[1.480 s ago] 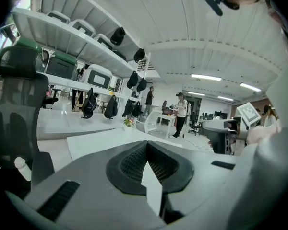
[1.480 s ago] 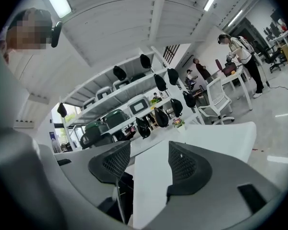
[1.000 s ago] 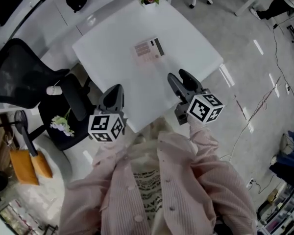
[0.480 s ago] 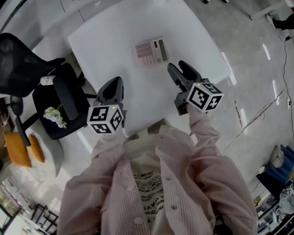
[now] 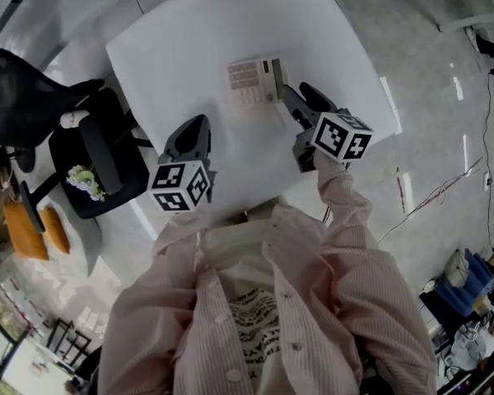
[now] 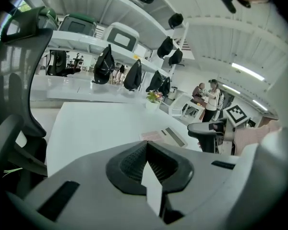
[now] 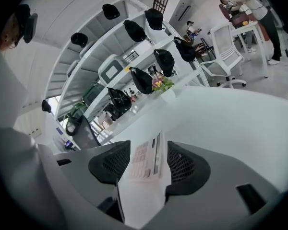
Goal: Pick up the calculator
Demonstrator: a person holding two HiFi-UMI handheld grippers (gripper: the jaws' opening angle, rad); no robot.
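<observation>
Two grippers hang over the white table (image 5: pixel 173 48). The right gripper (image 5: pixel 298 94) has its jaws spread apart and holds nothing. The calculator (image 5: pixel 253 81) lies flat on the table just ahead of them, toward 11 o'clock in the head view. The right gripper view frames it in the gap between the pads, ungripped. The left gripper (image 5: pixel 195 127), at 7 o'clock from the calculator and apart from it, has its jaws pressed together on nothing.
</observation>
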